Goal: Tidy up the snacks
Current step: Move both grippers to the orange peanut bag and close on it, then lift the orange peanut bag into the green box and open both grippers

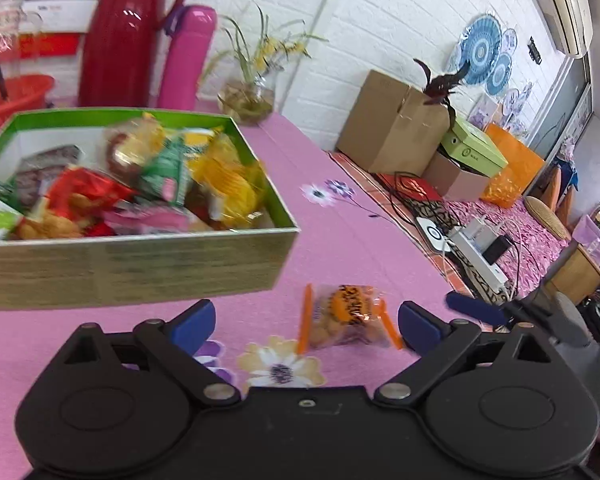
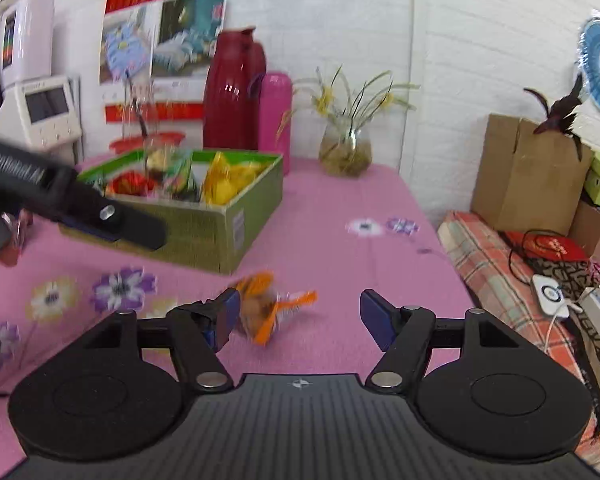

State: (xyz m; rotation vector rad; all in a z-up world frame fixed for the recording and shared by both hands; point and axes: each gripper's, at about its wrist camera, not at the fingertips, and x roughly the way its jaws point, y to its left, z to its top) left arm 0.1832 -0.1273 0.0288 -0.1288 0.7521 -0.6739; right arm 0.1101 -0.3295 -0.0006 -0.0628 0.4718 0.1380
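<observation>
A small clear snack packet with orange ends lies on the pink flowered tablecloth, in front of the green box. My left gripper is open, its blue pads on either side of the packet and apart from it. In the right wrist view the same packet is blurred and sits just beside the left pad of my open right gripper. The green cardboard box holds several wrapped snacks. The right gripper's blue finger shows at the right; the left gripper's finger crosses in front of the box.
Behind the box stand a red thermos, a pink flask, a glass vase with a plant and a red basket. Right of the table's edge lie cardboard boxes, a power strip and cables.
</observation>
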